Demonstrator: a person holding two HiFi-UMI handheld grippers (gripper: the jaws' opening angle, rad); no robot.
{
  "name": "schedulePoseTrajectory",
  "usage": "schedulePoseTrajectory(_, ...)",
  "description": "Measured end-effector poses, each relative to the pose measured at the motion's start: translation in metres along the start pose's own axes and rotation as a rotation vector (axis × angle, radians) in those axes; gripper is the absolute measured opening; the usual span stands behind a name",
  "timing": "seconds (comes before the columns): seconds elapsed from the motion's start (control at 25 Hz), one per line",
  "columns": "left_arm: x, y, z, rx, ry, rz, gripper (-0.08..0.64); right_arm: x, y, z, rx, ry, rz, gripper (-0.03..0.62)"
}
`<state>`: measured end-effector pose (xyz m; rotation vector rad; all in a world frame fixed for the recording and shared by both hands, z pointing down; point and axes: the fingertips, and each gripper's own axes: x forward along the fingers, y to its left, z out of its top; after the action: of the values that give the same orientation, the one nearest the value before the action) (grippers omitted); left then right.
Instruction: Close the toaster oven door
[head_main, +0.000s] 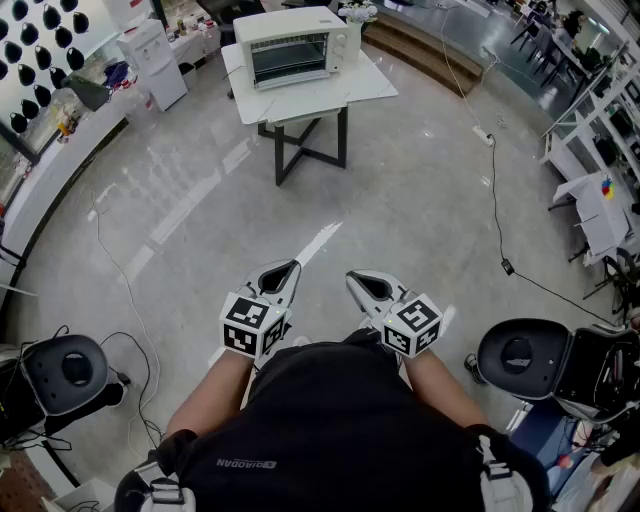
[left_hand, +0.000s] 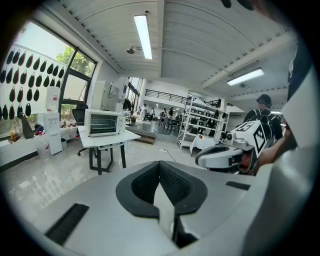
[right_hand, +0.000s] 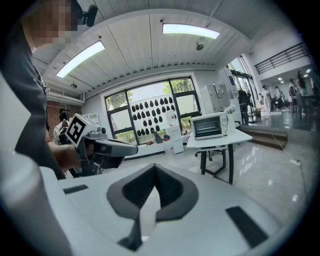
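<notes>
A white toaster oven (head_main: 295, 45) stands on a white table (head_main: 325, 98) far ahead across the floor. Its glass door stands upright against the front and looks closed. The oven also shows small in the left gripper view (left_hand: 104, 122) and in the right gripper view (right_hand: 210, 125). My left gripper (head_main: 289, 270) and right gripper (head_main: 356, 281) are held close to the person's body, side by side, far from the table. Both are shut with nothing between the jaws. The left gripper's (left_hand: 160, 164) tips meet, and so do those of the right gripper (right_hand: 154, 166).
A white water dispenser (head_main: 155, 60) stands left of the table beside a long counter (head_main: 60, 150). A black cable (head_main: 495, 190) runs over the glossy floor at the right. Dark round-seated units sit at the lower left (head_main: 65, 370) and lower right (head_main: 520, 352). Shelving (head_main: 600, 120) lines the right side.
</notes>
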<state>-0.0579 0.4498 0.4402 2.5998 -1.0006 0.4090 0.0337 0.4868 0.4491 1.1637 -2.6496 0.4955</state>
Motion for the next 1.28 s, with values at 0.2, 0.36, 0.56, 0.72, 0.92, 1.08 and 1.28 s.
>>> schedulePoseTrajectory(0.2,-0.003,0.002,0.000,0.002,0.002,-0.001,0.003,0.003,0.004,0.003,-0.012,-0.002,0.002,0.000)
schedulePoseTrajectory(0.36,-0.005,0.003,-0.001,0.008,-0.003,0.001,0.003,0.003,0.005,0.002,-0.017,-0.003,0.001,0.000)
schedulePoseTrajectory(0.56,-0.009,0.004,-0.002,-0.004,-0.005,0.000,0.003,0.004,0.012,0.006,0.005,-0.029,0.026,0.000)
schedulePoseTrajectory(0.72,-0.008,0.008,-0.004,-0.085,-0.005,-0.027,0.003,0.010,0.020,0.006,-0.042,-0.007,0.046,0.000)
schedulePoseTrajectory(0.92,-0.016,0.012,-0.006,-0.062,-0.005,-0.014,0.003,0.012,0.023,0.007,-0.052,-0.018,0.029,0.000)
schedulePoseTrajectory(1.08,-0.026,0.015,-0.012,-0.038,0.001,-0.009,0.003,0.014,0.027,0.012,-0.046,-0.030,0.004,0.000)
schedulePoseTrajectory(1.28,-0.027,0.018,-0.020,-0.052,0.013,-0.002,0.003,0.018,0.029,0.008,-0.015,-0.025,0.011,0.000)
